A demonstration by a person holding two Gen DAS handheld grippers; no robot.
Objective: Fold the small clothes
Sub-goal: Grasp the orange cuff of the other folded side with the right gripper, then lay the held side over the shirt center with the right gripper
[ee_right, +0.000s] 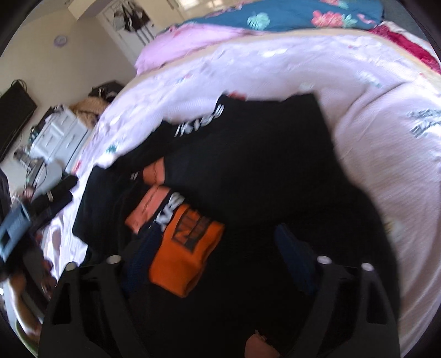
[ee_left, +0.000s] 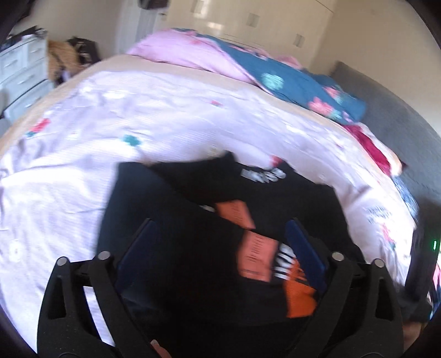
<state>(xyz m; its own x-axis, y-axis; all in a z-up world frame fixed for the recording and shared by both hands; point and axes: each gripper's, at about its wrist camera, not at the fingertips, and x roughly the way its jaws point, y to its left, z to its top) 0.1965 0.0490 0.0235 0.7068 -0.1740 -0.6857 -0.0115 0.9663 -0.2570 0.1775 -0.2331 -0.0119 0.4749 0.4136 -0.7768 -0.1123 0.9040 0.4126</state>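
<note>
1. Item under work: a black garment (ee_left: pixel 193 220) with an orange printed patch (ee_left: pixel 300 292) lies flat on the bed (ee_left: pixel 82 154), on the pale floral cover, toward the near edge of the bed. Sections are laid over one another, so it appears partly folded. Both views are blurred, so seams and hems cannot be made out.

2. Left tongs (ee_left: pixel 222 234): spread wide, nothing pinched. The 2 blue pads stand apart above the dark cloth, and the orange patch shows between them, toward the right-hand pad.

3. Right tongs (ee_right: pixel 213 234): spread, nothing pinched. The orange patch (ee_right: pixel 187 247) sits just inside the left pad (ee_right: pixel 143 256); plain black cloth runs under the other pad. Whether either pad touches the cloth cannot be told.

4. Governing relation: the garment (ee_right: pixel 261 154) lies directly ahead of and below both tongs. In the right wrist view its long axis runs from the near edge of the bed away toward the far side, where the pink blanket (ee_right: pixel 176 41) and blue floral quilt (ee_right: pixel 289 13) are piled. The far end carries white lettering (ee_right: pixel 201 121).

5. Nearness: both tongs hover over the near end. The right tongs look better centred on the orange patch; the left tongs stand over the side where bare cover shows.

6. Judgement: the next fold most likely means gripping the near end and carrying it along the long axis toward the lettering. Risk: thick layers may slip from 1 pad and skew the fold.
</note>
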